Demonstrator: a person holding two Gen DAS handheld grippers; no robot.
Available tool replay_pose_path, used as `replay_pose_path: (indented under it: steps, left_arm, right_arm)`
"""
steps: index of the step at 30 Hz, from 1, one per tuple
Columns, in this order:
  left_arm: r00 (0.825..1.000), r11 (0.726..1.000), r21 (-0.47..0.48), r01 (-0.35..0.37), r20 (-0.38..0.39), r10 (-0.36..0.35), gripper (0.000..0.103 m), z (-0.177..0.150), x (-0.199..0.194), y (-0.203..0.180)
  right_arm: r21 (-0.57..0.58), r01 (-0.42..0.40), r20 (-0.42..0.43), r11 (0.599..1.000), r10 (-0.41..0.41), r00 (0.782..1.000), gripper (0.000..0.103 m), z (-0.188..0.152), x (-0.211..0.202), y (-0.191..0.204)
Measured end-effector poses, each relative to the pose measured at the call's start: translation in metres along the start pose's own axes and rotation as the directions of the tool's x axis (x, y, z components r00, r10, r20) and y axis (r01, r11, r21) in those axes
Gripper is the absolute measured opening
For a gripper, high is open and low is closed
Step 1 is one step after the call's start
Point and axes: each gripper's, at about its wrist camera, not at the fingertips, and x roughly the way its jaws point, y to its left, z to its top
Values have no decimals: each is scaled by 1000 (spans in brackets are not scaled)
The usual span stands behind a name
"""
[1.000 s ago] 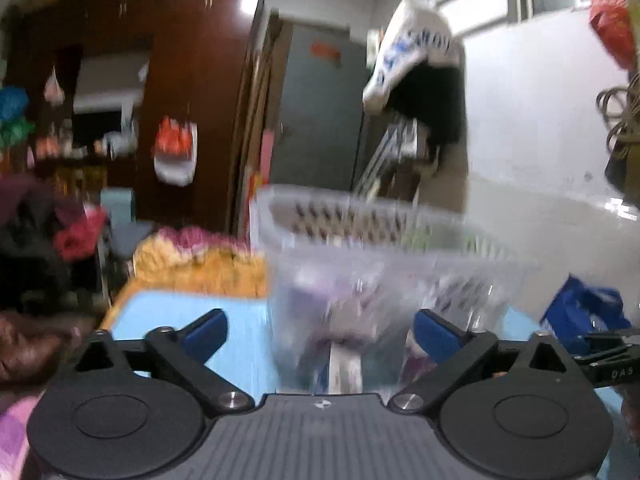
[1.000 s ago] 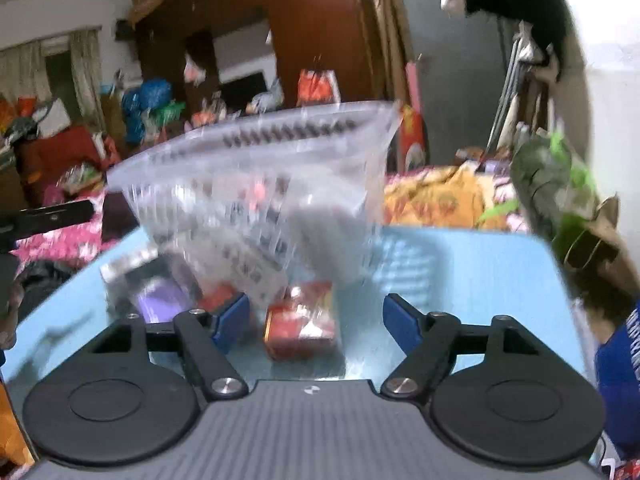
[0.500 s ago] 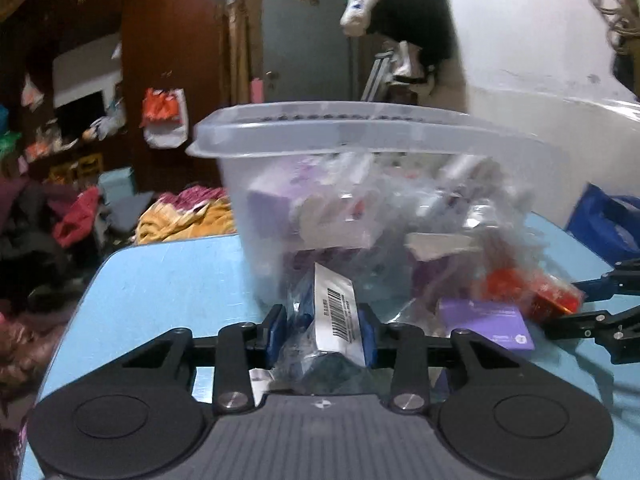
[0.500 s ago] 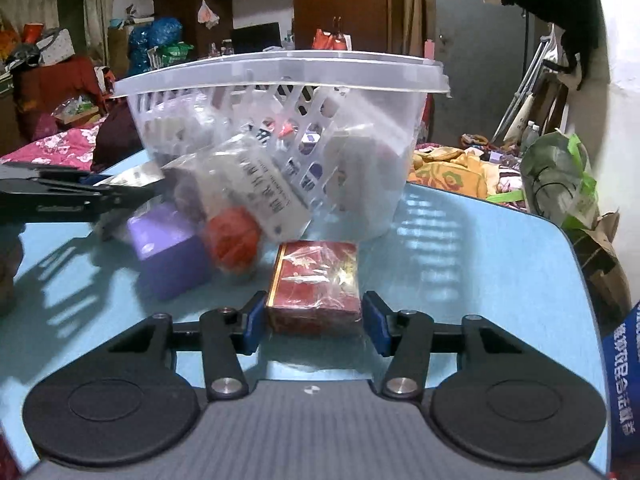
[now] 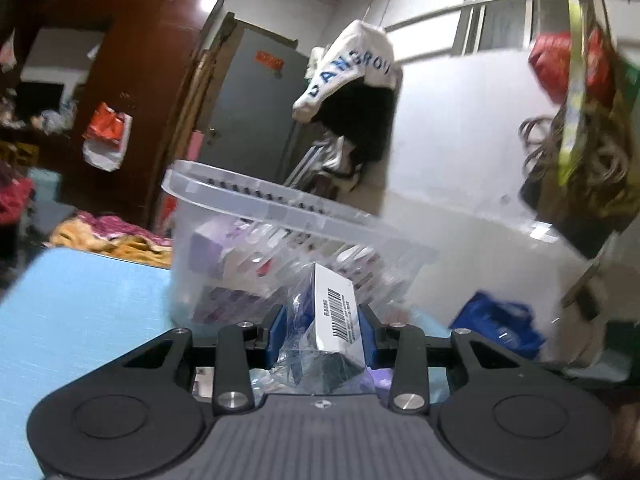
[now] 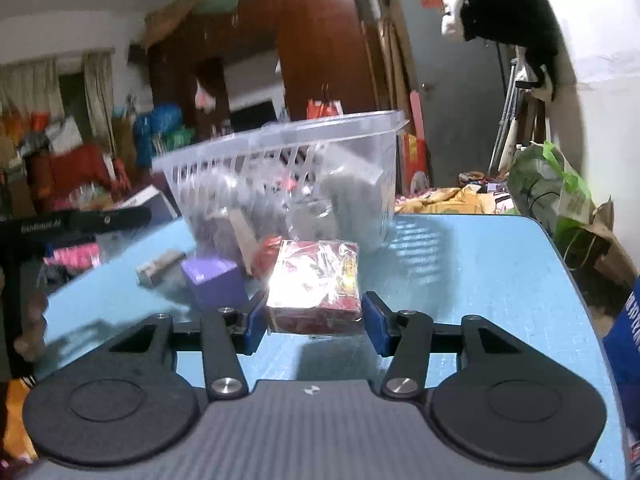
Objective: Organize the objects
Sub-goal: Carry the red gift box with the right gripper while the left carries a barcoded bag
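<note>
A clear slotted plastic basket (image 5: 256,208) (image 6: 304,136) holding several small packages stands on the light blue table (image 5: 80,304) (image 6: 472,272). My left gripper (image 5: 322,326) is shut on a clear-wrapped package with a white barcode label (image 5: 336,304), lifted in front of the basket. My right gripper (image 6: 314,322) is shut on a red cellophane-wrapped box (image 6: 316,284), raised off the table near the basket. A purple box (image 6: 214,284) and a red packet (image 6: 268,254) lie on the table beside the basket. The other gripper's black arm (image 6: 76,222) shows at the left.
A small grey packet (image 6: 160,268) lies on the table left of the purple box. A blue bag (image 5: 500,320) sits off the table's right side. A green plastic bag (image 6: 556,184) and clutter stand beyond the table edge.
Both grippers have lifted up with their packages. A second ago both were open in front of the basket, then they closed on the barcode package and the red box.
</note>
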Motion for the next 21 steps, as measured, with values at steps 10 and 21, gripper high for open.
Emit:
replay_pose_path:
  steps: [10,21]
  left_arm:
    - [998,996,-71,55,40,-52,42,-1,5,9]
    - [998,998,15,64,23,-65,42,-9,-1,-5]
  right_arm:
    - [-56,25,52,998,-23,998,54,-2,-1,10]
    - [-57,11,94,998,-5,996,54,-6,-3,6]
